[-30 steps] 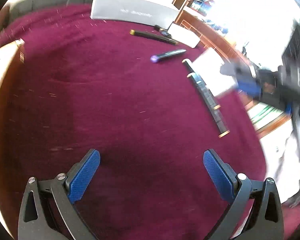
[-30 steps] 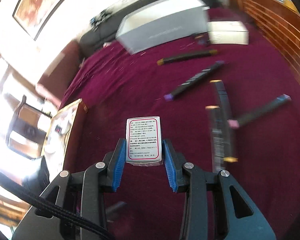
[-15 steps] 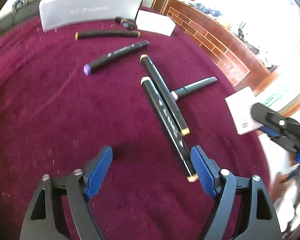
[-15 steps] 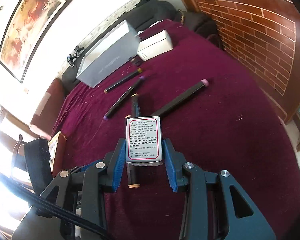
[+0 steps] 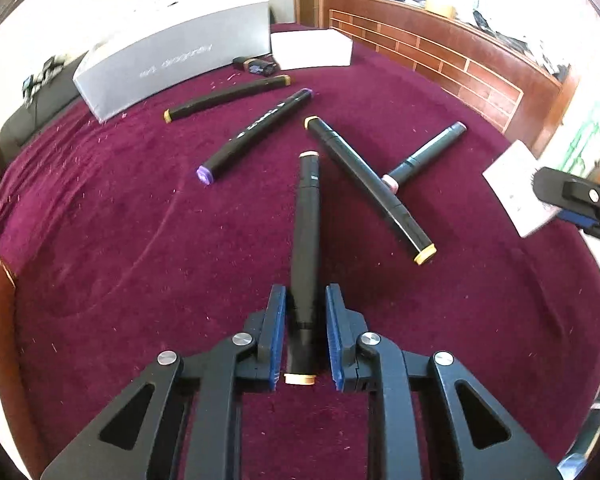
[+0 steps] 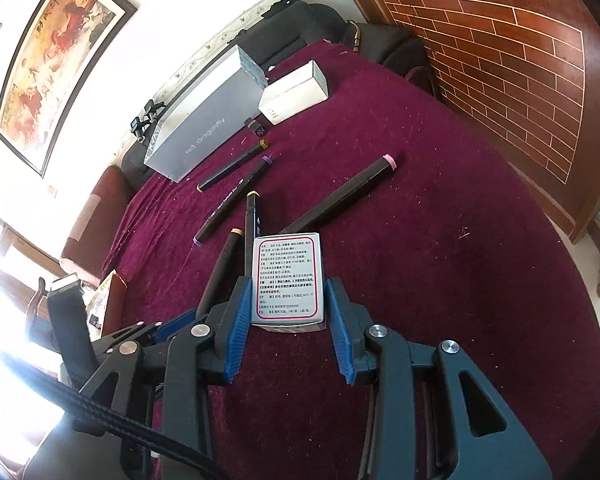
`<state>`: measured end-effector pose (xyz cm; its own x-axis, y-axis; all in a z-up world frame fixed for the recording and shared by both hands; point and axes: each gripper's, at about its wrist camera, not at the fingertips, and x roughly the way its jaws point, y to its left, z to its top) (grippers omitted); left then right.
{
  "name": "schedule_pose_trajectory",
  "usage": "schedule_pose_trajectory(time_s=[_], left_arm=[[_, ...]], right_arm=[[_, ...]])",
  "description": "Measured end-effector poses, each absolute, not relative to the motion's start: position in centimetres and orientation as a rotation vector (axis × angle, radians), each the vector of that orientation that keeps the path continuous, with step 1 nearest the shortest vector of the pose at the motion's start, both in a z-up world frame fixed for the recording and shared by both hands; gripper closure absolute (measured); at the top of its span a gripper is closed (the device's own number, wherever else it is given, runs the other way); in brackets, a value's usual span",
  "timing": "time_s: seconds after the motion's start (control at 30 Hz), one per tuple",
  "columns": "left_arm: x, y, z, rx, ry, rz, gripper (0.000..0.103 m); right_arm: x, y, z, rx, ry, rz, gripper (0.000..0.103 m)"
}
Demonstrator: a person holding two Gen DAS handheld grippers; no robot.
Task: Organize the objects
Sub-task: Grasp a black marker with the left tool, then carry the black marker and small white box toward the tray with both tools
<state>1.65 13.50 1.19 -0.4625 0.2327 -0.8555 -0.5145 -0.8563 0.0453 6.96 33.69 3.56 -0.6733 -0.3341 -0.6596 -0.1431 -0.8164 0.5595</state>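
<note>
We judge the tidying barely begun. On the table (image 5: 100,240) with its dark red cloth, the big grey box (image 5: 172,60) and the small white box (image 5: 312,50) sit at the far edge, touching or nearly so, and four markers lie loose at odd angles: a yellow-capped marker (image 5: 226,98) nearest the grey box, a purple-capped marker (image 5: 256,136) beside it, a long tan-capped marker (image 5: 370,188) and a pink-capped marker (image 5: 424,158) whose end meets it. None is gathered or lined up yet, so nearly all the sorting is left.

Our left hand-held gripper (image 5: 306,334) reaches low and forward over the cloth, its blue pads pressed in on the near end of a fifth marker (image 5: 307,240), which points straight away from us; whether it is lifted off the cloth we cannot tell. Our right hand-held gripper (image 6: 288,312) hangs above the near side of the table, angled down toward the markers, pinching a small printed carton (image 6: 287,280) upright between its pads, clear of the cloth.
</note>
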Motion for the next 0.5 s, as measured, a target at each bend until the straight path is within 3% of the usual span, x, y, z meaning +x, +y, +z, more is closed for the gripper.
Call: schedule_pose_trajectory(time_s=[0.2,0.27,0.33,0.37,0.47,0.5], left_arm=[[1.1,14.8,1.3,-1.248,0.477,2.363,0.083],[1.1,14.9,1.3,-1.227,0.490,2.391,0.074],[0.6,14.8,1.1,-1.203,0.492,2.451,0.054],[0.5,14.6,1.1,-1.194,0.476,2.473,0.052],[-0.1,13.3,0.9,-1.218,0.380,2.445,0.050],[-0.2,13.1,1.0,-1.230,0.364,2.430,0.057]], right_arm=[[6.8,32.2,3.4,1.312,-0.720,-2.730,0.068],[6.6,31.7,3.2,1.345,-0.659,-2.763,0.068],[6.4,31.1,2.8,1.377,-0.612,-2.784,0.068],[6.3,30.8,2.6,1.394,-0.590,-2.790,0.068],[6.0,29.9,2.1,1.432,-0.530,-2.807,0.067],[6.0,29.6,2.1,1.441,-0.509,-2.818,0.067]])
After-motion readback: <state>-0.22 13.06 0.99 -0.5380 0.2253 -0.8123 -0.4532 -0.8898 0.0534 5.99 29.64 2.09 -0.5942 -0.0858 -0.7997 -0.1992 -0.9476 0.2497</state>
